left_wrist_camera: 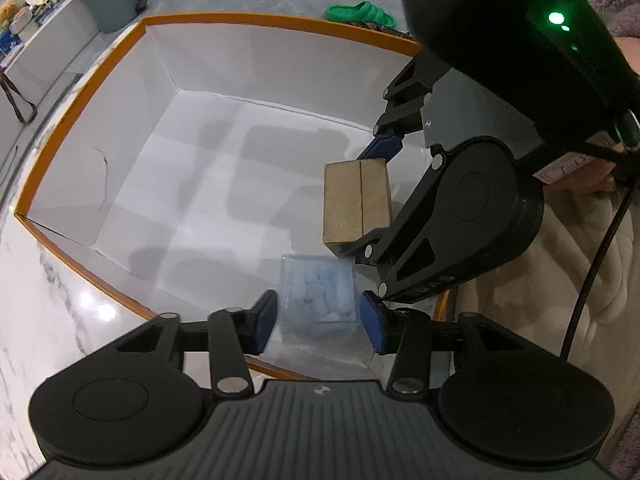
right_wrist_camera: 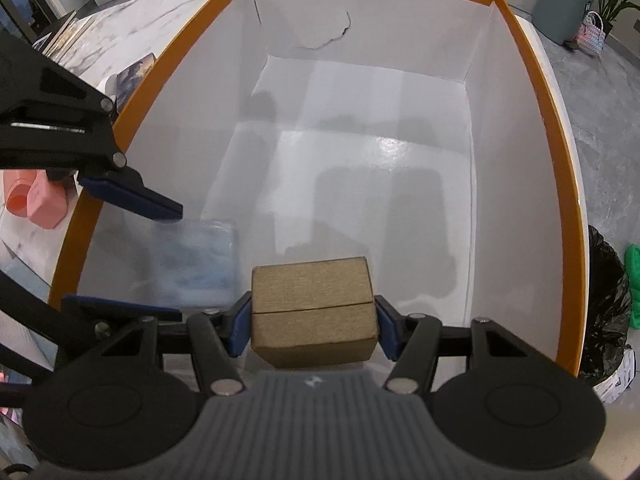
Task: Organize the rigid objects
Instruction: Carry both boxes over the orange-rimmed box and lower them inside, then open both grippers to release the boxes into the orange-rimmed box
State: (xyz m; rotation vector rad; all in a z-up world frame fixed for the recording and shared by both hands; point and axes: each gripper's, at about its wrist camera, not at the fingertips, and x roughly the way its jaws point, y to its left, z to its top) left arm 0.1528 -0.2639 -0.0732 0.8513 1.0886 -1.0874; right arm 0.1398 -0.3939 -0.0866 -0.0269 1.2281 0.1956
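2 close wrist views down into 1 shared box [left_wrist_camera: 80, 96].

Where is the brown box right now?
The brown box is clamped in the right gripper, over the near end of the big white box, beside the clear case.

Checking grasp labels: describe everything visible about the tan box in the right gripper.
The tan box is a small rectangular block, cardboard-like with a matte, finely textured surface and one dark seam across its top. The right gripper is shut on it, blue pads pressing two opposite sides. It sits roughly level inside the orange-rimmed white bin, beside a clear plastic box.
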